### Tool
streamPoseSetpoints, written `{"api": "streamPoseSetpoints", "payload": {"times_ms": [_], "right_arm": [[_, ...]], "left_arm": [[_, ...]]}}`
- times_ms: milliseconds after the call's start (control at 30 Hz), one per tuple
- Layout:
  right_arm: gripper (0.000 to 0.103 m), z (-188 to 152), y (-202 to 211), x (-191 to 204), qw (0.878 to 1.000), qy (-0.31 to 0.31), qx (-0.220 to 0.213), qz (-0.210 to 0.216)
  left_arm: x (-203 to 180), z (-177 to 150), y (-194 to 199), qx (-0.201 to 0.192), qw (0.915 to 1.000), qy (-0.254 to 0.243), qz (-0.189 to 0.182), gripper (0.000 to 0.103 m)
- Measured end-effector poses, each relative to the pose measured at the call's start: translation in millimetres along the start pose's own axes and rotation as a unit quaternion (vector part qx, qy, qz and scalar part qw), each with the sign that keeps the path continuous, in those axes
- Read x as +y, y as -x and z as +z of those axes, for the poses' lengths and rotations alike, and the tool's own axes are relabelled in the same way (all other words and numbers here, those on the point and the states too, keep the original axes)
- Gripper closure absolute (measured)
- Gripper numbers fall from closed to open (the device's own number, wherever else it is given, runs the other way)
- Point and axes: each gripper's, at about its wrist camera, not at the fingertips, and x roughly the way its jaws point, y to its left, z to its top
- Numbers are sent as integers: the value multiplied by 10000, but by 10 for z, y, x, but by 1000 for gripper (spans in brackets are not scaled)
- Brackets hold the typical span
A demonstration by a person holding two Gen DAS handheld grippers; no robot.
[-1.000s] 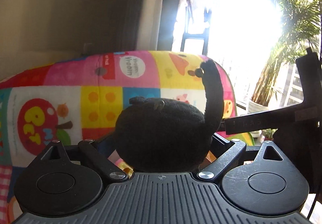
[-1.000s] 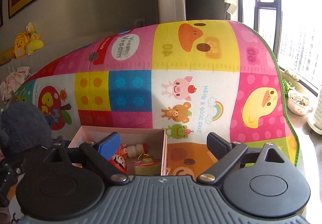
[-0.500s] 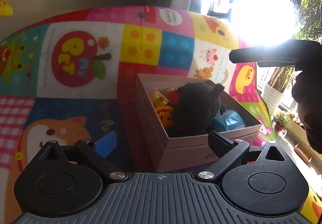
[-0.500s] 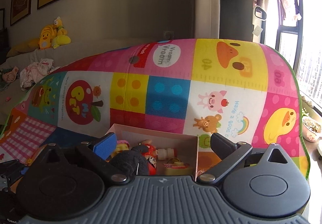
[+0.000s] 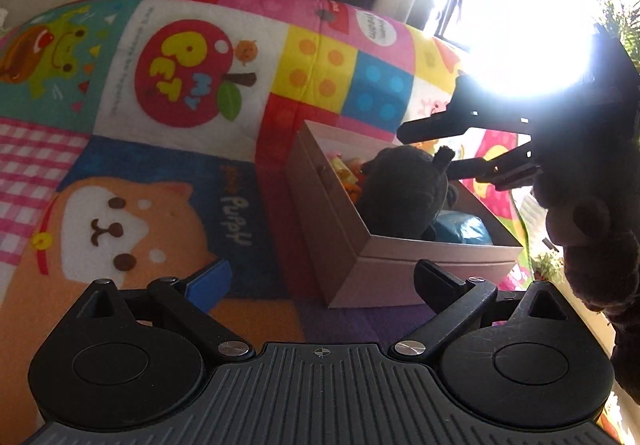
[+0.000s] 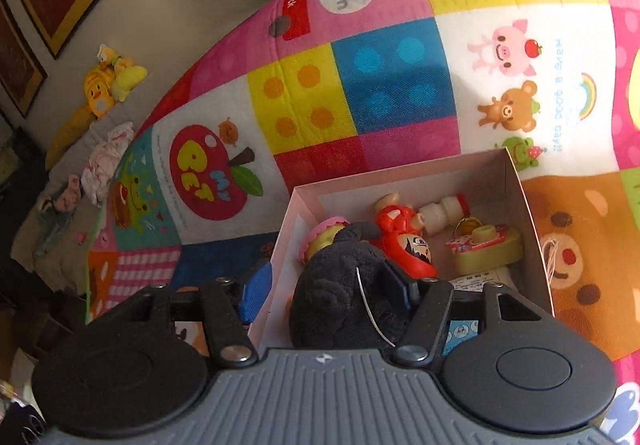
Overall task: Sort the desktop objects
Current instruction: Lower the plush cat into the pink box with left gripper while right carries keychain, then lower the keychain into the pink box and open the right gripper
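1. Left gripper (image 5: 322, 277): fingers spread wide, holding nothing, above the play mat (image 5: 160, 181).
2. Right gripper (image 6: 324, 285): fingers closing around the black plush toy (image 6: 340, 285).
3. The toy sits in the pink box (image 6: 524, 197) on the mat.

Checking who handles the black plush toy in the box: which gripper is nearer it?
Right. The right gripper straddles the black plush toy, closing; the left gripper sits open outside the box.

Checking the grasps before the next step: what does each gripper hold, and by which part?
Left gripper: nothing, jaws wide open. Right gripper: jaws closing around the black plush toy in the box; grip unconfirmed.
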Motion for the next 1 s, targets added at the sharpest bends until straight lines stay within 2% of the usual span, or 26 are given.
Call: {"api": "streamPoseSetpoints", "payload": {"times_ms": [67,200,267,333,433,600,733,767,833,867,900,1000], "right_arm": [[48,-43,-36,-86,9982,117,56,-583],[41,-111,91,-186,9983,231,-111,-518],[41,-113,207,-135,9970,536,-205,-513],[41,-142,306,-47,9915,1044,-254,-732],[41,-218,352,57,9772,1710,-67,-1256],[41,-322,152,101,9649,2051,444,-1576],[38,-308,-245,57,9558,2061,812,-1934],[35,-253,-288,10,9624,1910,886,-1715],[35,-191,-350,2,9627,1839,939,-1748],[43,-177,-379,7,9600,1819,941,-1910],[47,-168,-384,6,9594,1784,917,-1985],[52,-101,-252,-102,9741,1238,845,-1695]], "left_arm": [[13,1,-2,15,10000,25,1,2],[8,-10,-22,68,10000,22,16,2],[3,-22,-35,93,9999,9,56,2],[4,-32,-52,116,9999,5,93,1],[13,-59,-88,180,9997,14,143,1],[-40,-136,-153,331,9994,-29,105,1],[-133,-182,-125,238,9992,-319,66,1],[-138,-188,-122,230,9992,-337,50,0],[-126,-186,-128,242,9993,-301,25,0],[-114,-185,-131,252,9993,-265,15,0],[-100,-184,-136,268,9994,-219,-4,0],[-70,-181,-132,274,9995,-140,-42,0]]}}
